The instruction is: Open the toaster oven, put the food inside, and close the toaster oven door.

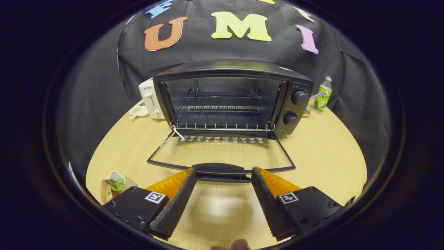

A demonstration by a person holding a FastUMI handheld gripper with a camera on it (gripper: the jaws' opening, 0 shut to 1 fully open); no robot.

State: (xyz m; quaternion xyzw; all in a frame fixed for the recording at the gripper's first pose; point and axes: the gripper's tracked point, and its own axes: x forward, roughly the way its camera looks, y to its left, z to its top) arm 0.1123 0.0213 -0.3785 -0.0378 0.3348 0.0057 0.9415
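Observation:
A black toaster oven (231,99) stands on the round wooden table (322,152), its glass door (222,152) folded down flat toward me. The wire rack (222,119) inside is bare. The door's black handle (220,171) lies just ahead of my gripper (222,172), whose fingers stand wide apart on either side of it, the tips at the handle's two ends without pressing on it. The gripper is open and holds nothing. The food (112,187), something brown and green in a small white dish, sits on the table to the left of the left finger.
A white toaster (150,99) and a small plate (138,110) stand left of the oven. A green-labelled bottle (323,94) stands to its right, near the table's far edge. Bare tabletop lies on both sides of the lowered door.

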